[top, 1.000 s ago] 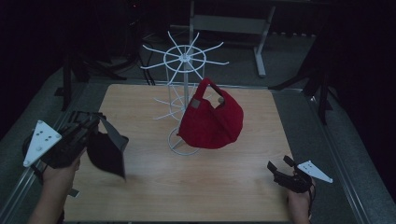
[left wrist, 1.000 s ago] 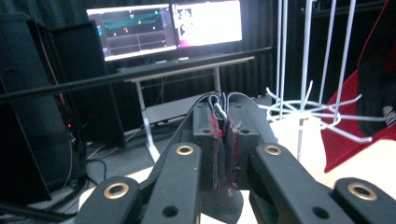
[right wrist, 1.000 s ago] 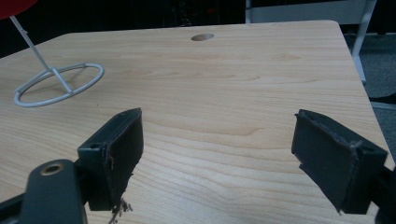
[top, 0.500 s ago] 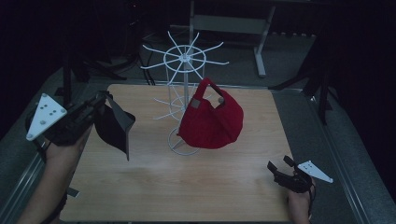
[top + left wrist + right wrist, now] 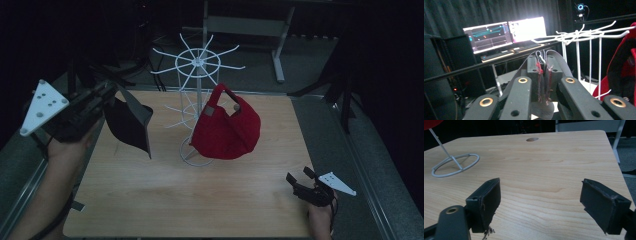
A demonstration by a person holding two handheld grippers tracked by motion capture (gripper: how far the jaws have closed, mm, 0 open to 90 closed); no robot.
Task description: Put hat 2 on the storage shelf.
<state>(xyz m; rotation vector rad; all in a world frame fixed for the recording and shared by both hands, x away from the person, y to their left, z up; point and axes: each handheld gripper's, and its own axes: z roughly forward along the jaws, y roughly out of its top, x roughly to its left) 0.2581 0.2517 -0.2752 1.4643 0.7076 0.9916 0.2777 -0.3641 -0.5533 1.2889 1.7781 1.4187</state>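
Between the closed pads of the left gripper [image 5: 543,75] a fold of the black cap [image 5: 128,125] is clamped, and the cap hangs from that grip to the left of the white wire rack [image 5: 198,62], apart from it and well above the wooden table [image 5: 150,200]. The step in hand is judged to be hanging this cap on one of the rack's free prongs; it would be done well if the cap's rear opening or strap were turned toward a prong tip, carried level with it, slid fully over, and the clamp eased only once the weight is borne by the wire. The red cap [image 5: 227,130], already hung on the right side of the rack, should be left clear, since a knock could tip the light rack on its ring base [image 5: 455,165]. The left hand is held high and left of the rack, the forearm coming up from below, the gripper aimed toward the rack. The right gripper [image 5: 302,186] rests low, well right of the rack near the table's near edge, its jaws wide apart on nothing.
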